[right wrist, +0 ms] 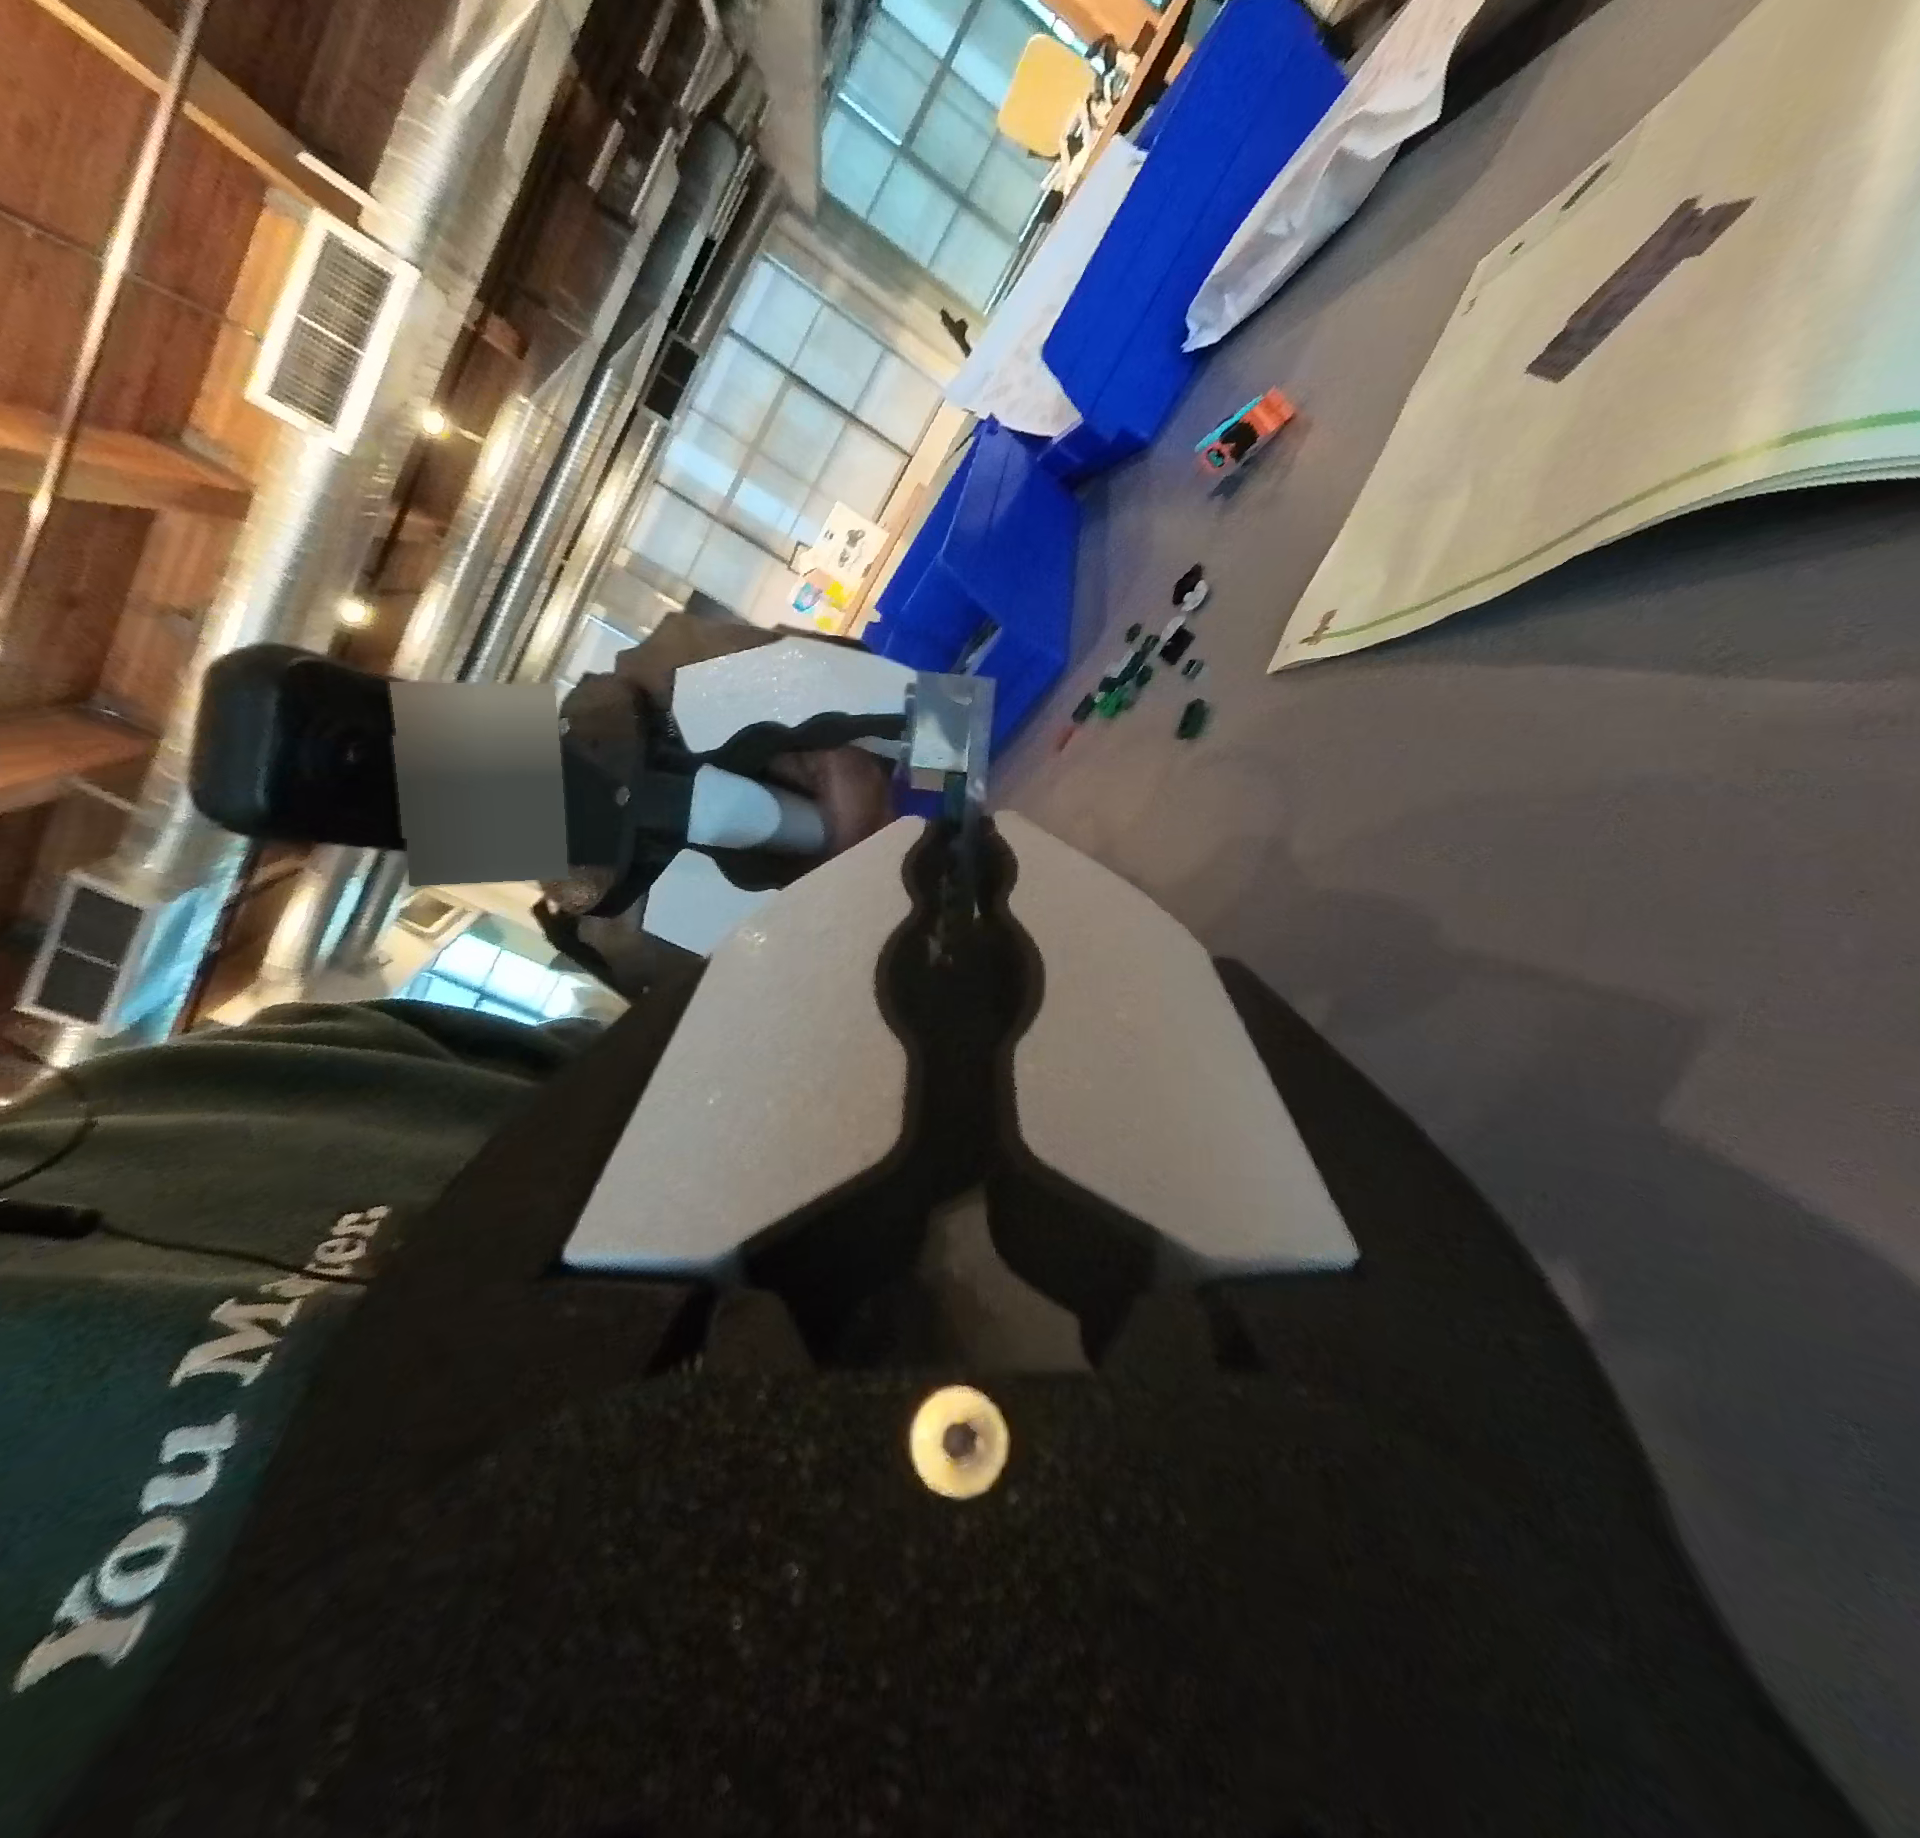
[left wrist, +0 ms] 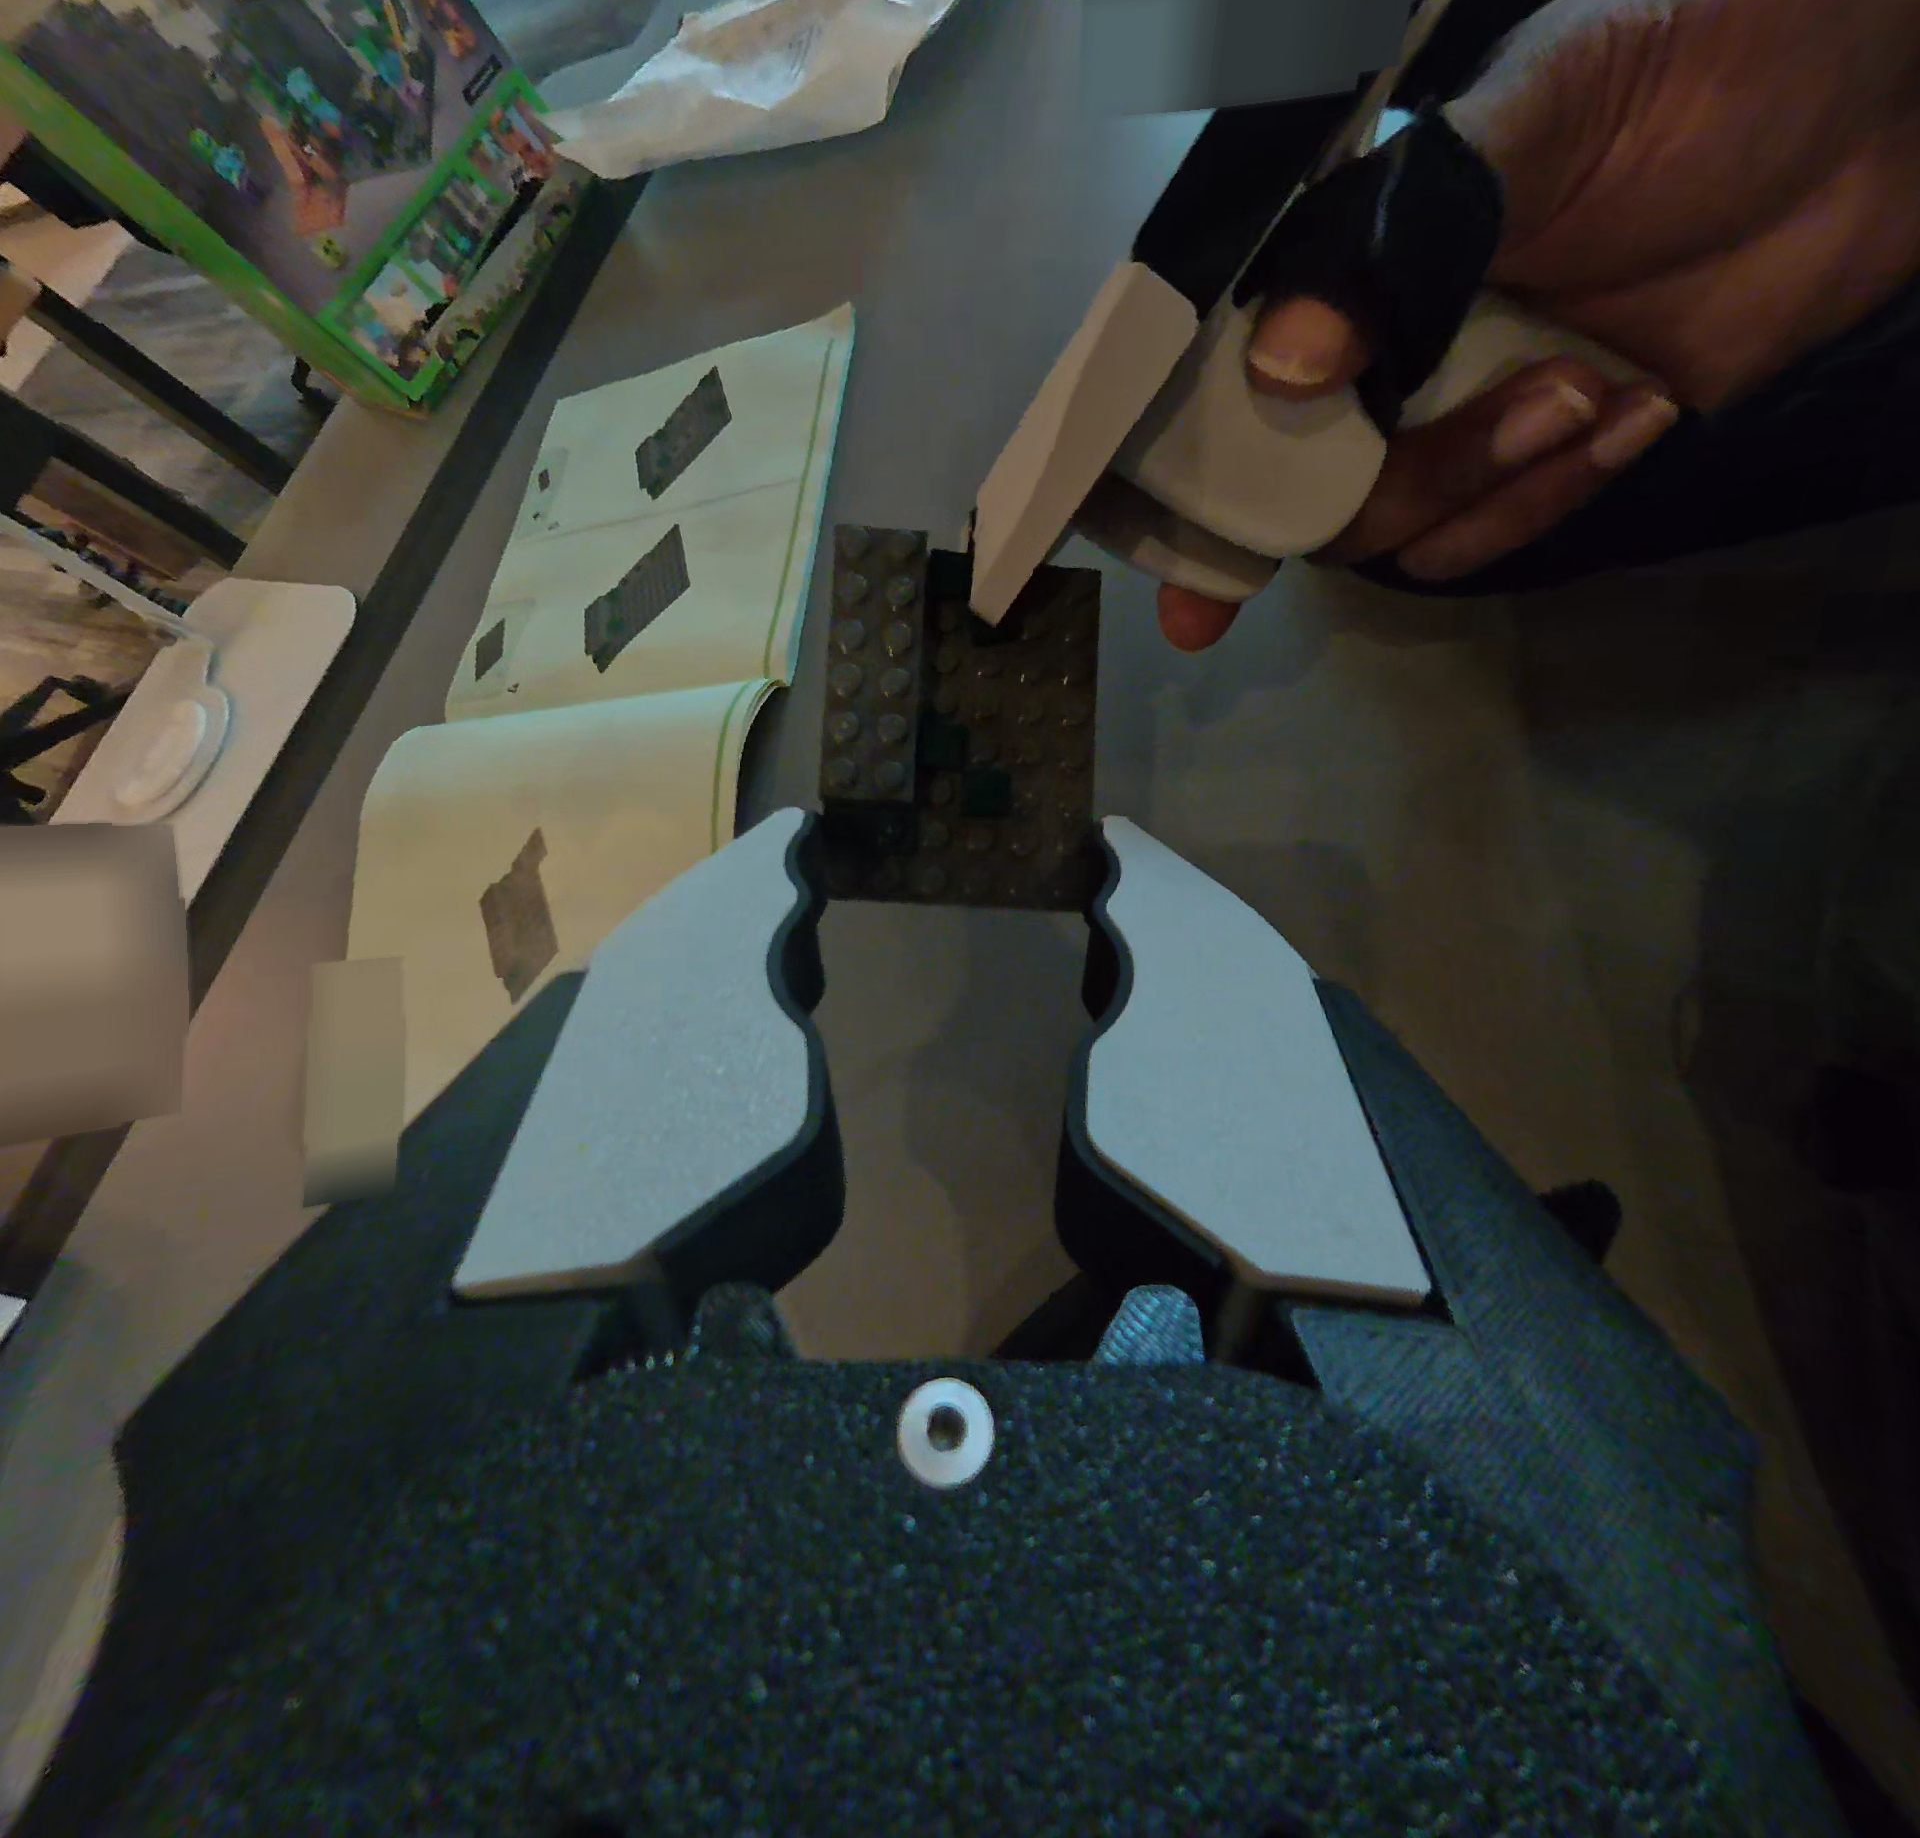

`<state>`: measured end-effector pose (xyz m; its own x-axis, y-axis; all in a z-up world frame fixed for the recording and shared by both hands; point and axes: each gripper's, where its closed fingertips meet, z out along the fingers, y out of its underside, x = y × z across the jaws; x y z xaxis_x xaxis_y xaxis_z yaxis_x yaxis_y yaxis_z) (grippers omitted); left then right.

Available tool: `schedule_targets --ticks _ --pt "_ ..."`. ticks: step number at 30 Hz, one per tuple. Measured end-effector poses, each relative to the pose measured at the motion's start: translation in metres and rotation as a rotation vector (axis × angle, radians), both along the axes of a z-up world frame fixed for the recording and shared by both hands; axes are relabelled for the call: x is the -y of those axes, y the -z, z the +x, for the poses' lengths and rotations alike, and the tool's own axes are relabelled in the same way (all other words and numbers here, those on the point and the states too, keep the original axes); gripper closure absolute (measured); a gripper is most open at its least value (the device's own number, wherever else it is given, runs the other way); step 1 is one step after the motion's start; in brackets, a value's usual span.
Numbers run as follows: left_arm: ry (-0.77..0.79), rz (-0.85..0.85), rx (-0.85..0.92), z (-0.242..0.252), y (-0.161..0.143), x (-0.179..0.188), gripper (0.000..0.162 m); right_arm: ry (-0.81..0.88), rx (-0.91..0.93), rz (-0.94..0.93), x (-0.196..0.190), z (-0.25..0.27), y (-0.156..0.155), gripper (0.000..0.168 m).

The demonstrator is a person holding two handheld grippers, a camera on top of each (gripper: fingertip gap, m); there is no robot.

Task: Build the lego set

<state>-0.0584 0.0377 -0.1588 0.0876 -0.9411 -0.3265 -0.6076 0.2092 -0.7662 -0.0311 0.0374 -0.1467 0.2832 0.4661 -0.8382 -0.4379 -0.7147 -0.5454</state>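
Observation:
A dark grey baseplate (left wrist: 1023, 708) lies ahead of my left gripper (left wrist: 958, 858), whose fingers clamp its near end from both sides. A lighter grey studded plate (left wrist: 873, 666) sits along its left edge, with small dark green pieces (left wrist: 951, 739) beside it. My right gripper (left wrist: 987, 599) comes down from the upper right, held by a hand. It is shut on a small dark piece (left wrist: 992, 633) at the plate's far end. In the right wrist view my right gripper (right wrist: 951, 838) pinches that piece (right wrist: 954, 858), and the left gripper (right wrist: 925, 760) holds the plate (right wrist: 948, 734) edge-on.
An open instruction booklet (left wrist: 665, 562) lies left of the plate, with the set's box (left wrist: 312, 126) and a white paper bag (left wrist: 769, 74) behind. Loose small pieces (right wrist: 1153, 666), a small orange and teal build (right wrist: 1247, 432) and blue bins (right wrist: 1143, 282) stand on the grey table (left wrist: 1299, 905). The grippers are tip to tip, or close to it.

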Motion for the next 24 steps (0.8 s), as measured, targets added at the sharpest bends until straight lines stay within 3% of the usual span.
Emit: schedule_targets --ticks 3,4,5,12,15,18,24 --pt "-0.012 -0.026 0.006 0.000 0.002 0.001 0.115 0.008 0.023 0.021 0.001 0.000 0.001 0.162" --pt "-0.022 -0.019 0.016 -0.001 0.000 -0.001 0.146 0.006 0.036 0.027 0.001 0.000 0.003 0.162" --pt "-0.026 -0.004 0.051 -0.002 -0.005 -0.004 0.148 0.000 0.043 0.028 0.003 -0.001 0.005 0.162" --pt "-0.015 -0.005 0.053 -0.003 -0.003 -0.002 0.147 -0.020 -0.034 0.009 0.006 -0.002 -0.003 0.163" --pt "-0.023 -0.045 0.082 -0.004 -0.003 -0.004 0.137 -0.031 -0.079 -0.014 0.007 -0.001 -0.003 0.163" --pt "-0.043 -0.202 0.171 -0.007 -0.005 -0.007 0.123 -0.034 -0.128 -0.009 0.007 0.002 -0.010 0.163" --pt "-0.022 -0.776 0.444 -0.004 -0.013 0.004 0.128 -0.076 -0.253 0.014 0.009 0.009 -0.025 0.163"
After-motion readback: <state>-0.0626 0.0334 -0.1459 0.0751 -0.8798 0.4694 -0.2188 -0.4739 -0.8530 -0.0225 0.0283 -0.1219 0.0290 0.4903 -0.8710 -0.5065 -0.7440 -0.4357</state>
